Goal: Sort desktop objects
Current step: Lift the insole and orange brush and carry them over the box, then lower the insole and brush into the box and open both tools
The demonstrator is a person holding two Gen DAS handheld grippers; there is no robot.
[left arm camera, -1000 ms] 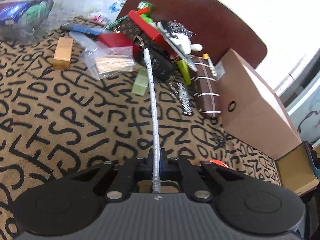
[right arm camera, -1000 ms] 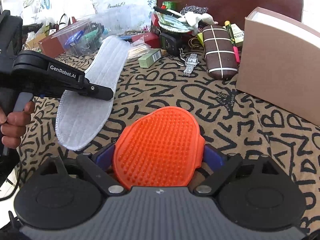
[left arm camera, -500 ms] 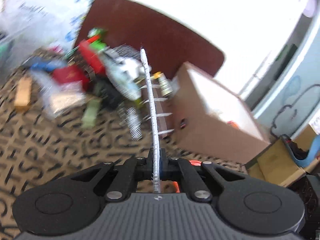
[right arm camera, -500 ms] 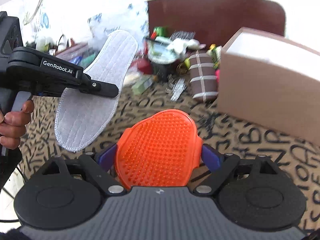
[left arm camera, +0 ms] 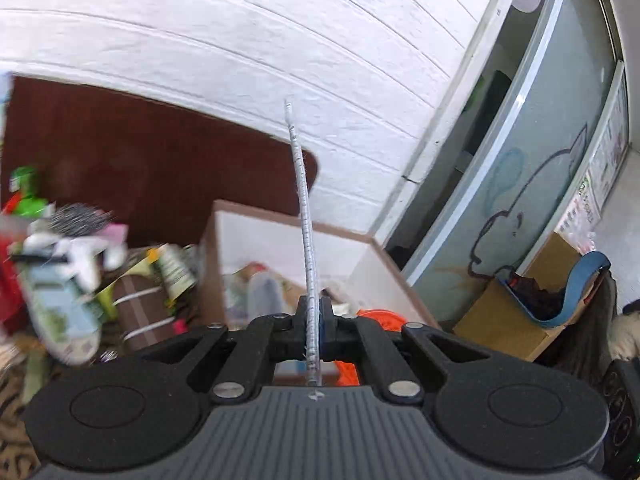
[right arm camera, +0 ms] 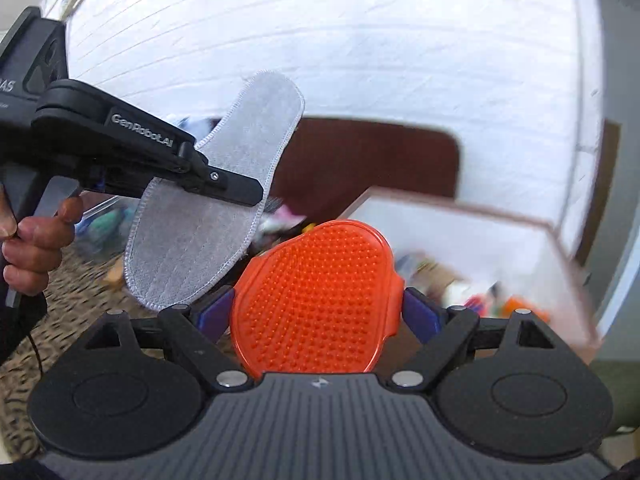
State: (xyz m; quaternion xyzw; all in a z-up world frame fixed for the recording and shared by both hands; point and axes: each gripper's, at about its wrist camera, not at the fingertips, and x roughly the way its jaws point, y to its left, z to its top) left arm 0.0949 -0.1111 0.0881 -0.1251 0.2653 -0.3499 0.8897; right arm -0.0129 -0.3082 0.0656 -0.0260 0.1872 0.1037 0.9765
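My left gripper (left arm camera: 314,322) is shut on a grey felt insole (left arm camera: 303,216), seen edge-on in the left wrist view and flat in the right wrist view (right arm camera: 224,208), held high in the air. My right gripper (right arm camera: 316,312) is shut on an orange nubbed rubber brush (right arm camera: 320,296). Both are raised near a brown cardboard box (right arm camera: 460,216) with a white inside, which holds several small items. The box also shows in the left wrist view (left arm camera: 288,236), beyond the insole.
A blurred heap of small objects (left arm camera: 80,264) and a brown striped case (left arm camera: 140,312) lie left of the box on the letter-patterned cloth (right arm camera: 72,280). A dark brown chair back (left arm camera: 160,168) stands behind. A cardboard carton (left arm camera: 516,316) sits at the right.
Both grippers have risen from the tabletop and tilted up toward the box, carrying the insole and the orange brush. The table heap has slid low and left in view.
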